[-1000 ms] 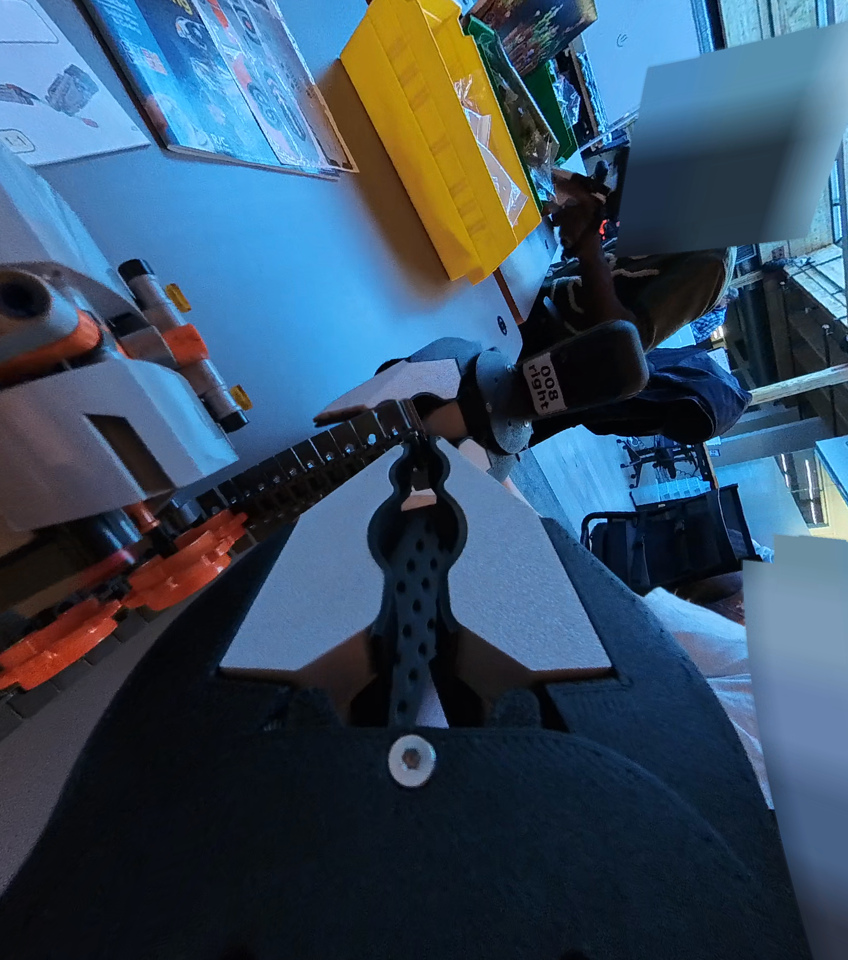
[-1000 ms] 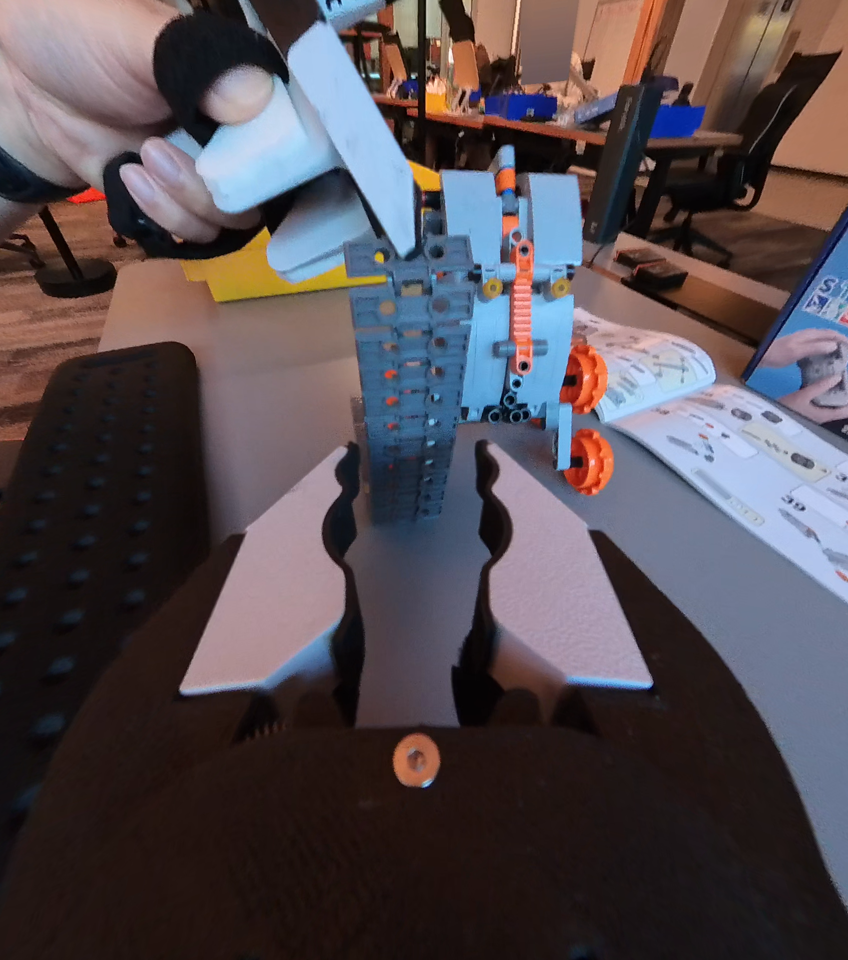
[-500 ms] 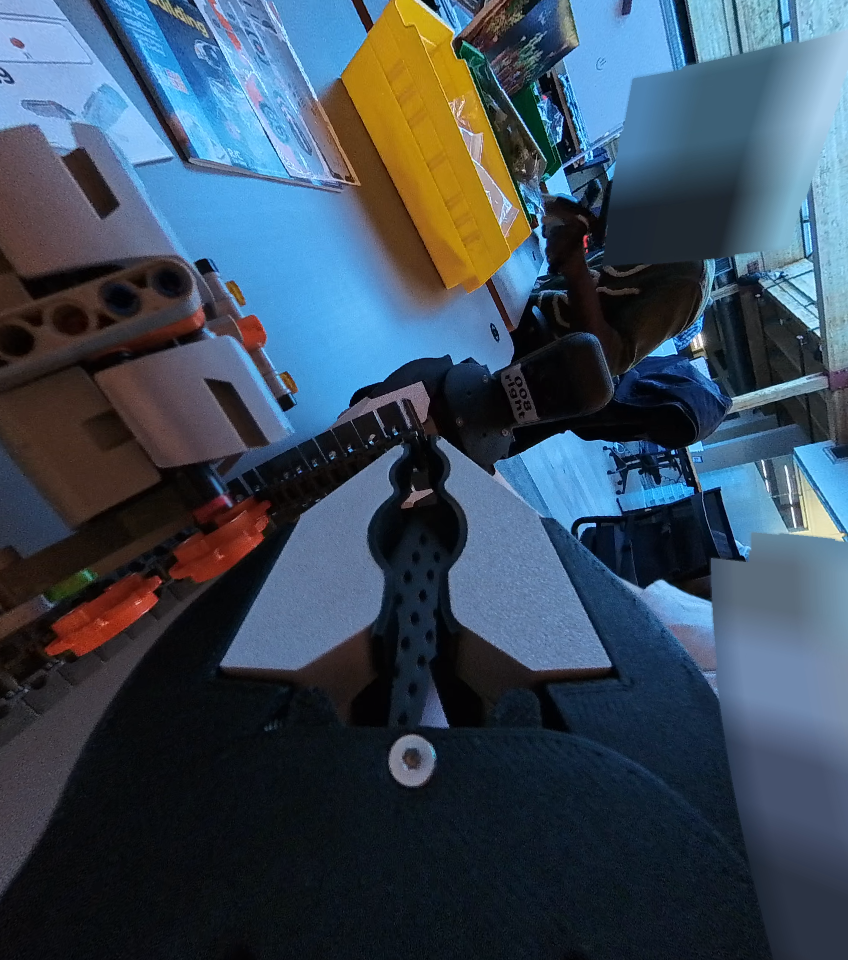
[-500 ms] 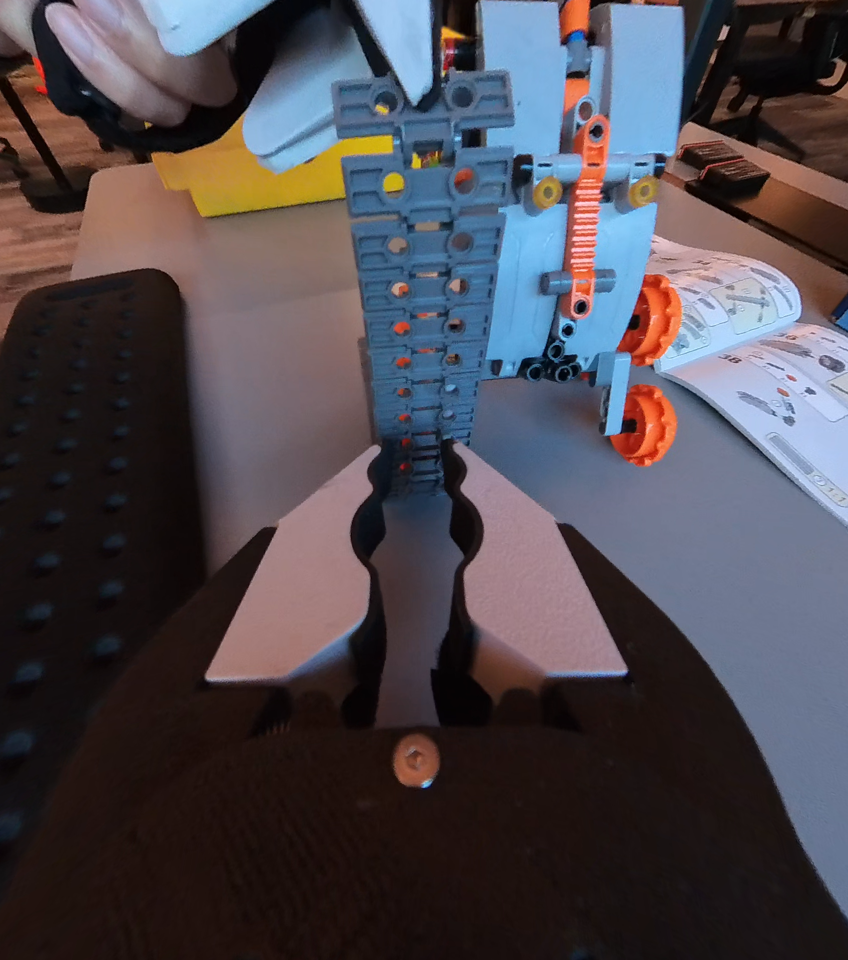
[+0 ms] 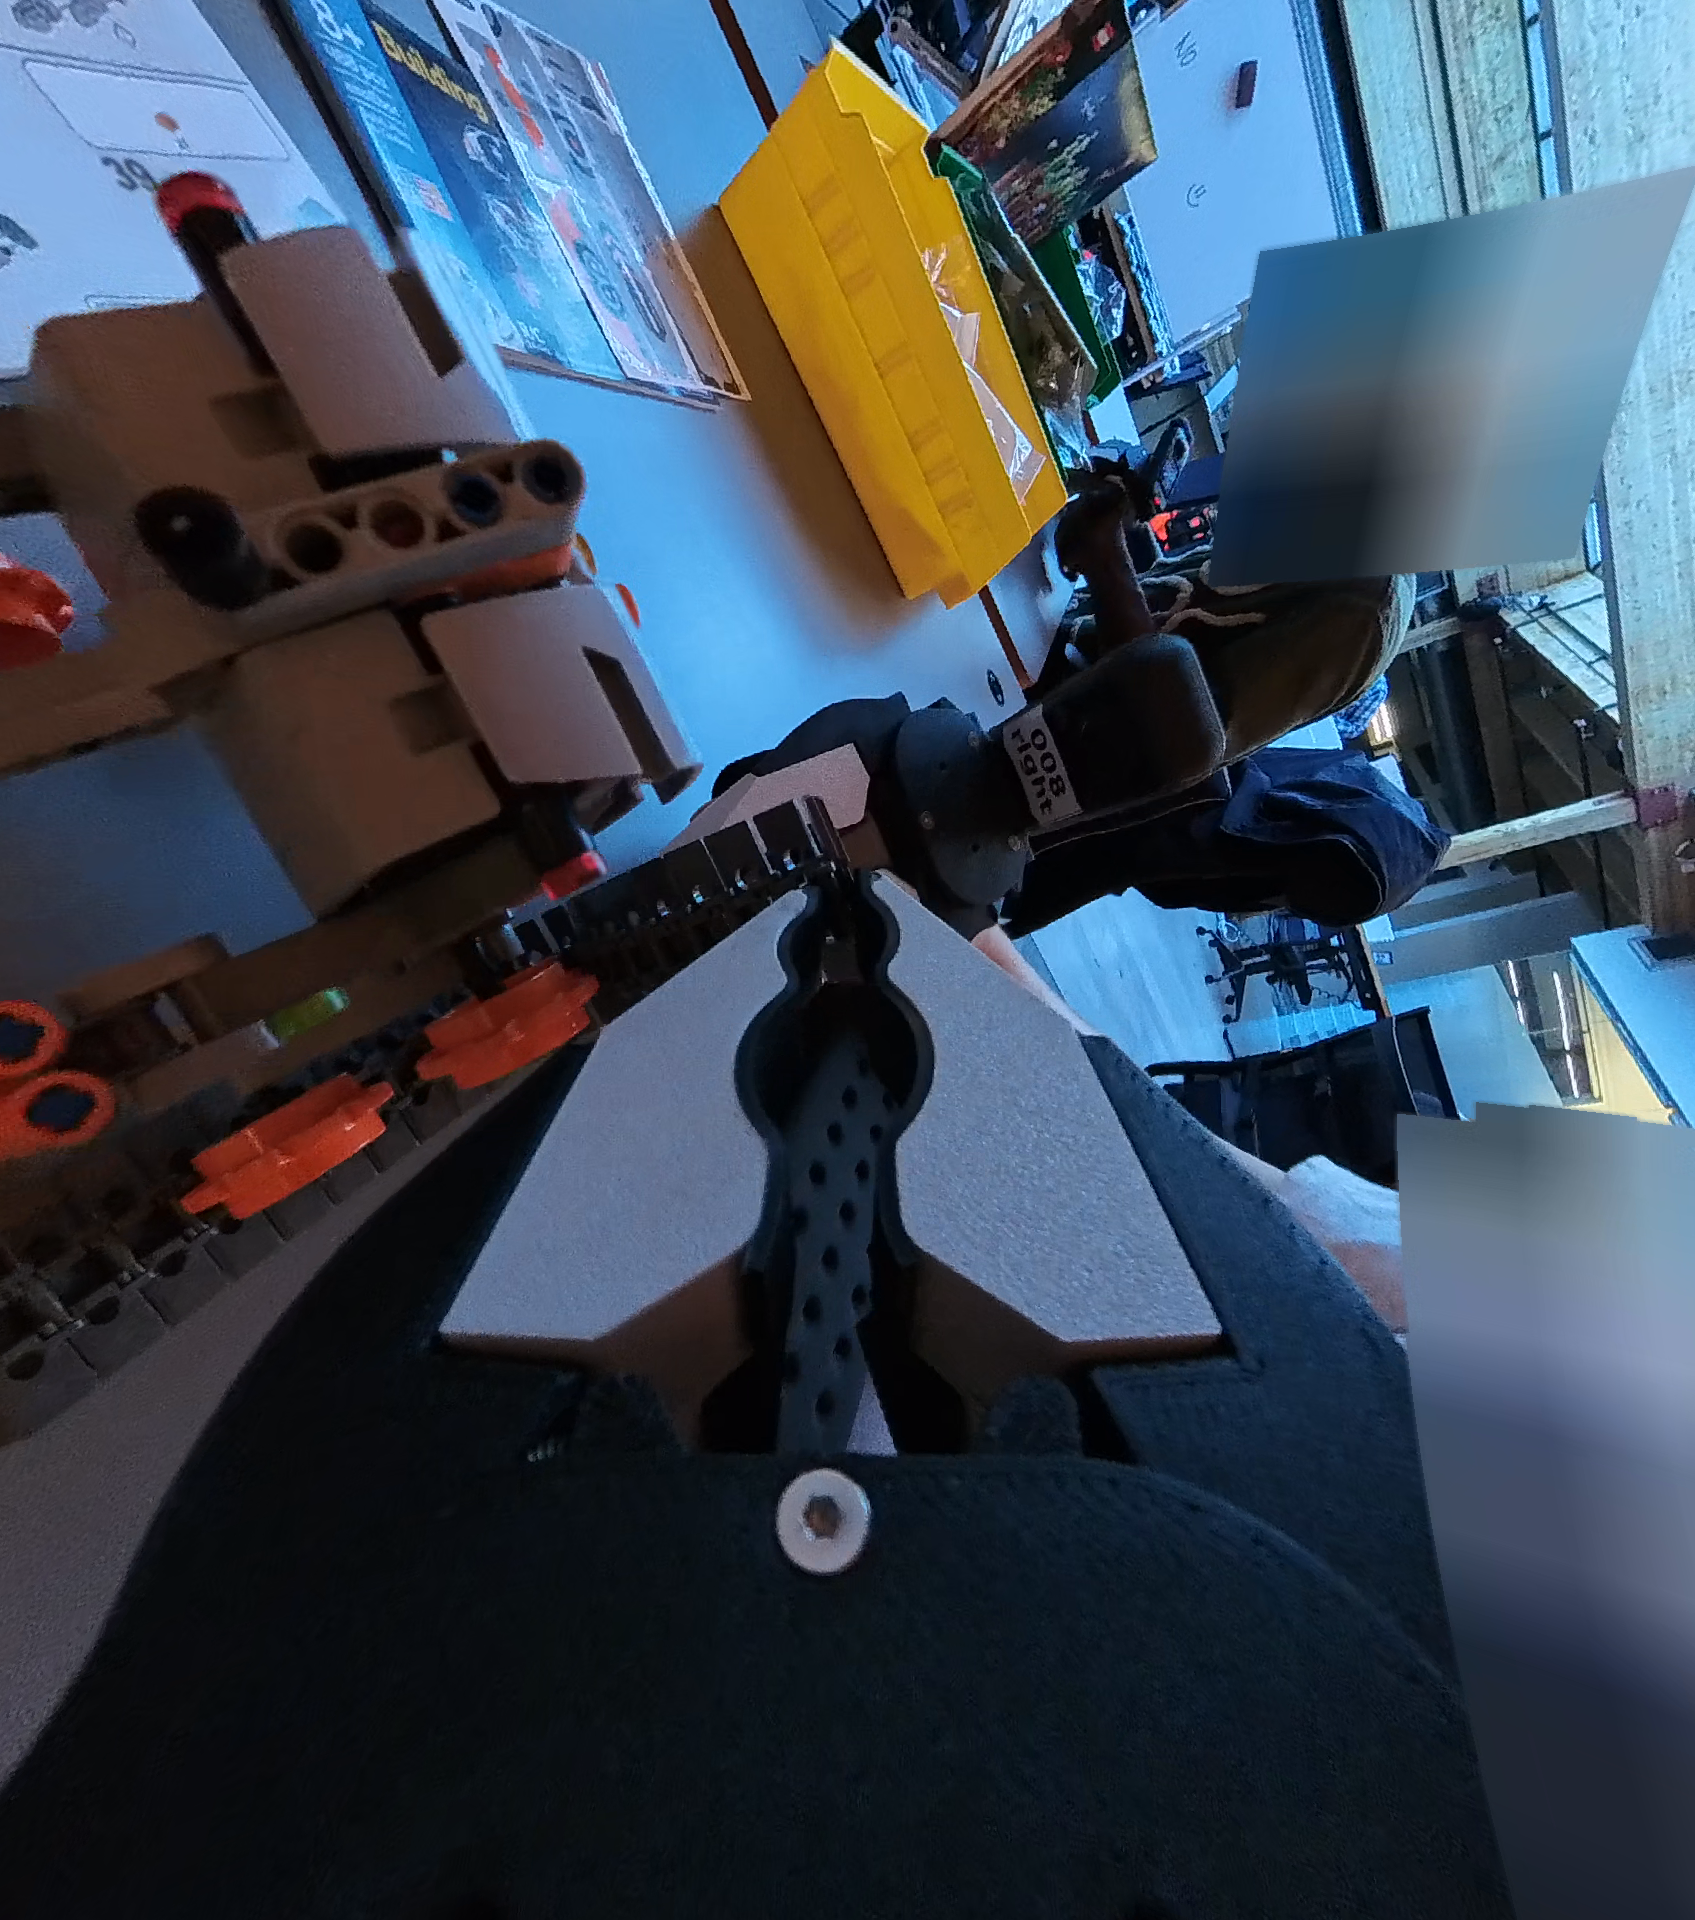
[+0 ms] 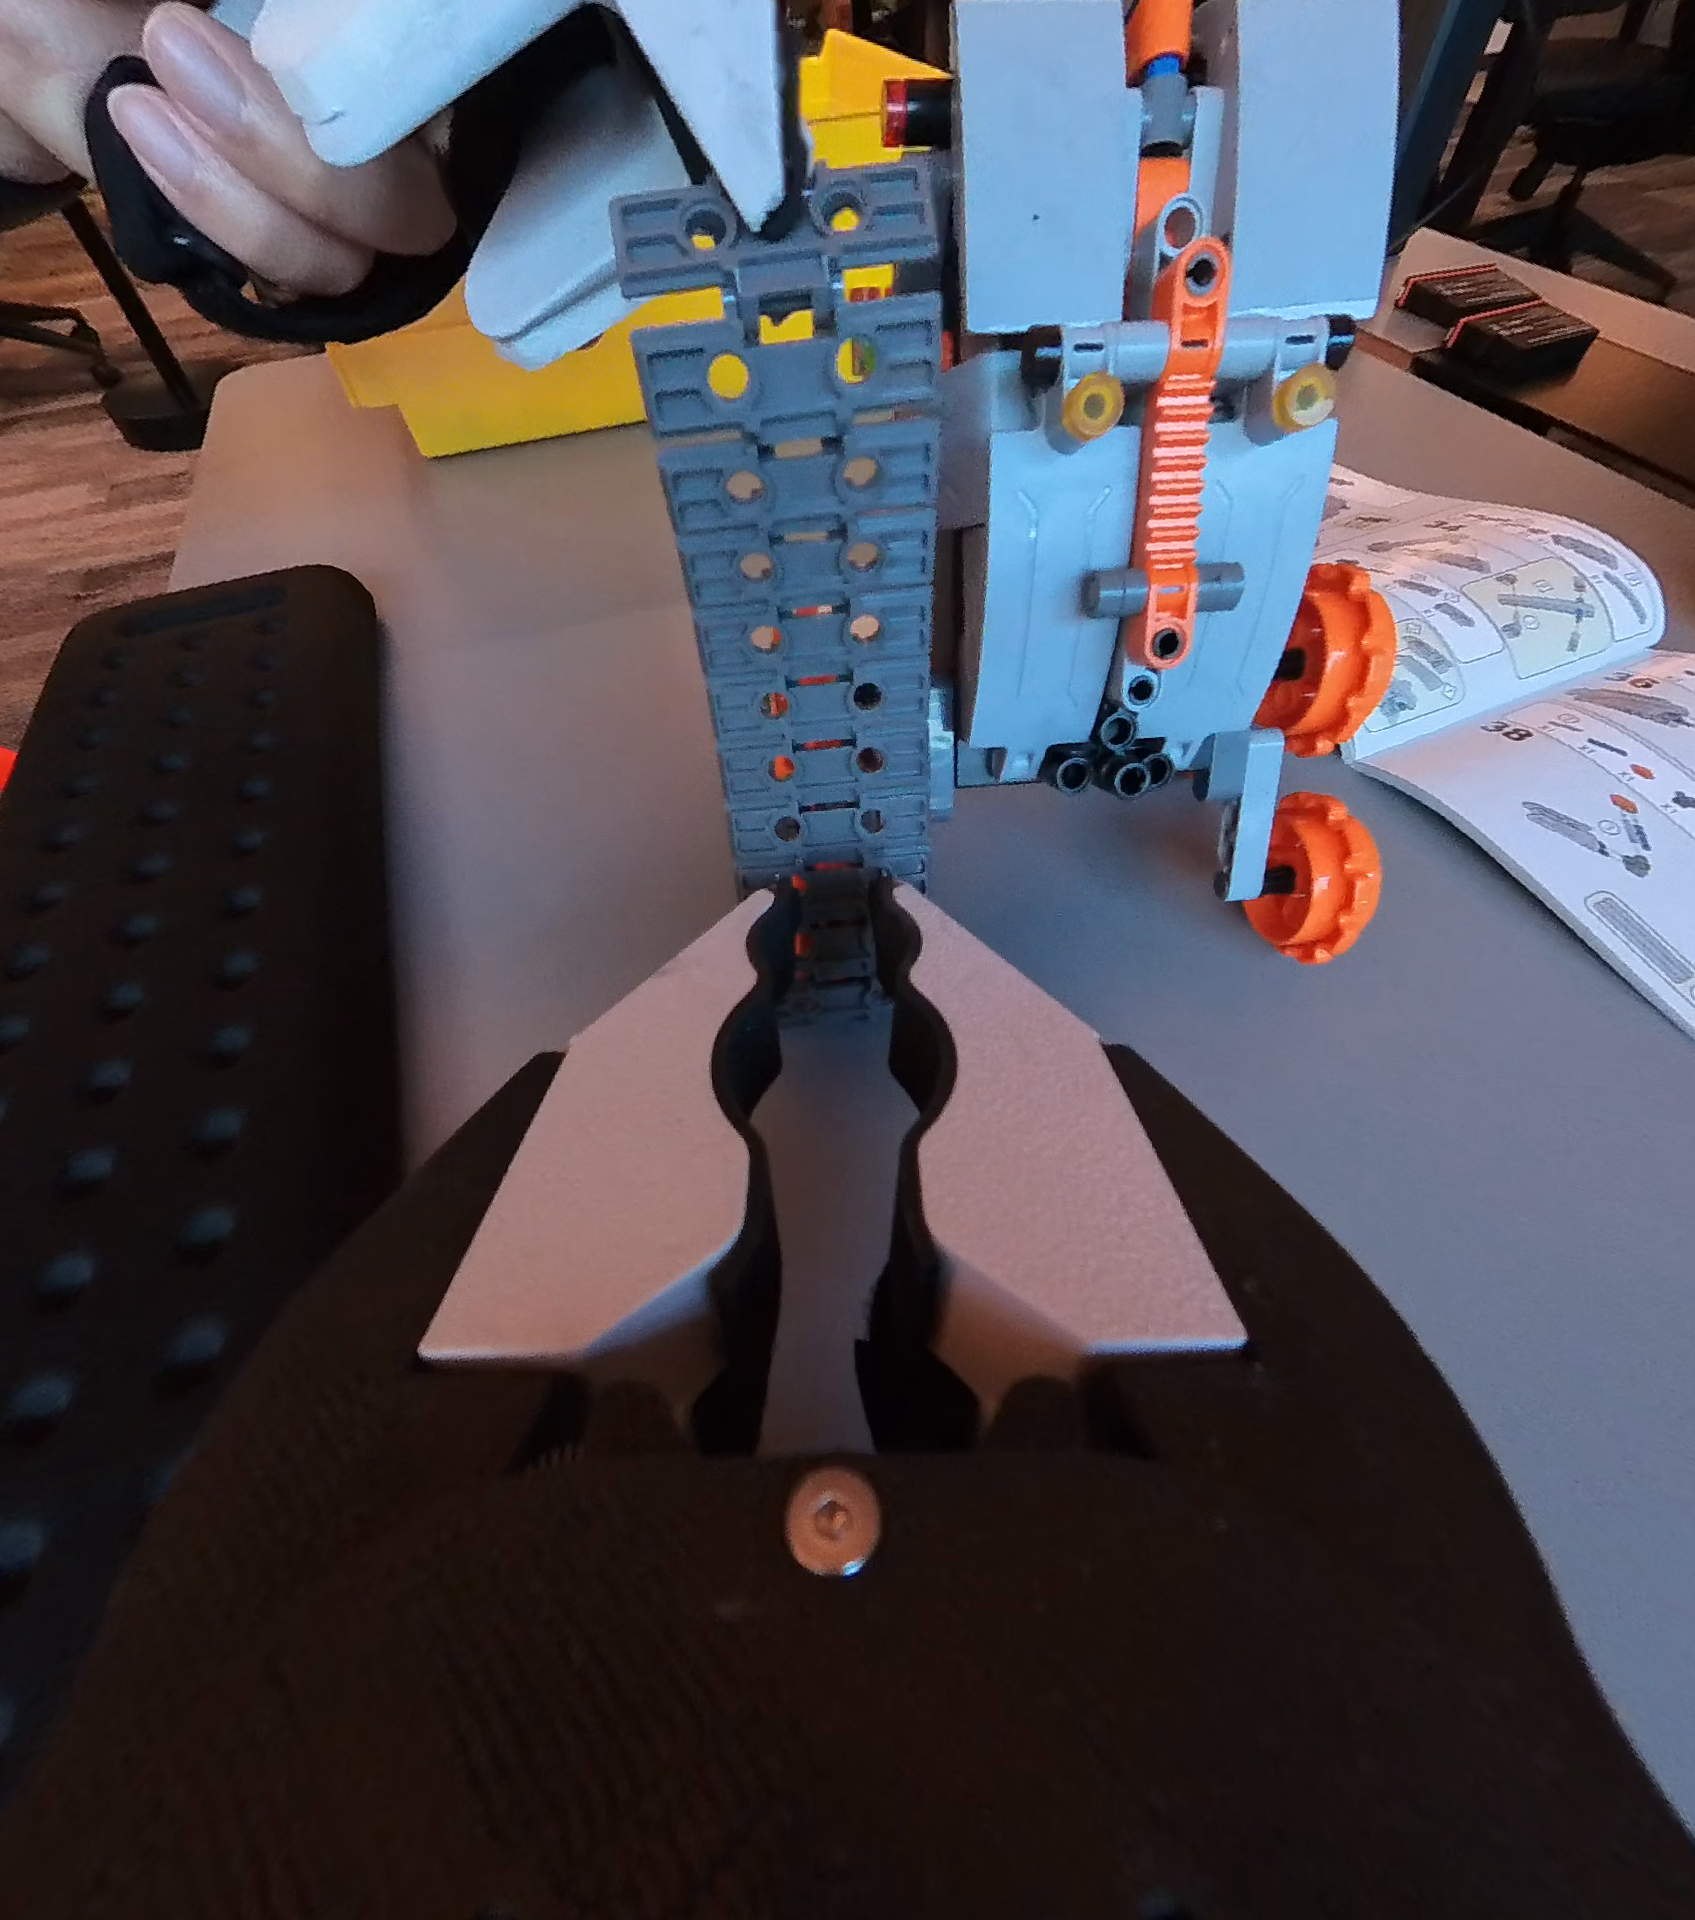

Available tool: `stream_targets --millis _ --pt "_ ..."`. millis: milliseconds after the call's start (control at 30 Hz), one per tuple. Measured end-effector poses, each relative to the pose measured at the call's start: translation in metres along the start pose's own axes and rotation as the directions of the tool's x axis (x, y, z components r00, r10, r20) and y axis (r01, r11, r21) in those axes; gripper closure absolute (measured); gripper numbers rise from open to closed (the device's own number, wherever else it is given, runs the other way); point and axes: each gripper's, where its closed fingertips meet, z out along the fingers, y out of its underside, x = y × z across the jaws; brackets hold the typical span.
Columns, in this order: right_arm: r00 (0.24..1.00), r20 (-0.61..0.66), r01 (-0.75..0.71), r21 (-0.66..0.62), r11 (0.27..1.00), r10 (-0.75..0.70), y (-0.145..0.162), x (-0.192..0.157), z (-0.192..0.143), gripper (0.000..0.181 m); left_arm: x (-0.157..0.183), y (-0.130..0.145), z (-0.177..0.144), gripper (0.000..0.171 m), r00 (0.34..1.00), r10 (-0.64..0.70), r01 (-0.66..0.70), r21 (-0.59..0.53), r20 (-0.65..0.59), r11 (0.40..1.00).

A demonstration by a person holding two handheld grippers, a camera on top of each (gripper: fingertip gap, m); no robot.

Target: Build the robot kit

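Observation:
A grey and orange toy brick vehicle (image 6: 1040, 592) stands on end on the grey table (image 6: 510, 675). A grey link tread (image 6: 801, 582) hangs down its left side. My left gripper (image 6: 770, 197) is shut on the tread's top link, with a hand (image 6: 199, 135) behind it. My right gripper (image 6: 830, 894) is closed on the tread's lower end at the table. In the left wrist view, my left gripper (image 5: 838, 909) pinches the tread (image 5: 677, 894), and the right gripper (image 5: 801, 800) sits just beyond it. Orange wheels (image 6: 1321, 665) stick out on the vehicle's right.
An open instruction booklet (image 6: 1549, 727) lies to the right of the vehicle. A yellow bin (image 6: 510, 384) stands behind it and shows in the left wrist view (image 5: 884, 343), next to a blue box (image 5: 510, 187). A black studded strap (image 6: 95, 935) lies at left. A person (image 5: 1290, 644) sits beyond the table. The tips of one gripper are about 9 cm away from the tips of the other.
My right gripper moved forward to the tread's lower end and its jaws closed around it. The left gripper kept its hold on the top link and shifted the vehicle slightly.

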Motion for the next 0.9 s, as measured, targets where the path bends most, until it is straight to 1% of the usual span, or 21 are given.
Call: stream_targets --millis 567,900 --pt "0.999 0.021 -0.03 -0.025 0.999 0.03 0.001 0.003 0.004 0.164 -0.026 0.003 -0.031 0.169 0.998 -0.061 0.061 0.082 -0.004 0.995" --pt "1.0 0.019 -0.013 -0.036 0.999 0.014 0.0 0.002 0.007 0.164 -0.051 0.008 -0.045 0.168 0.996 -0.079 0.075 0.108 0.035 0.991"
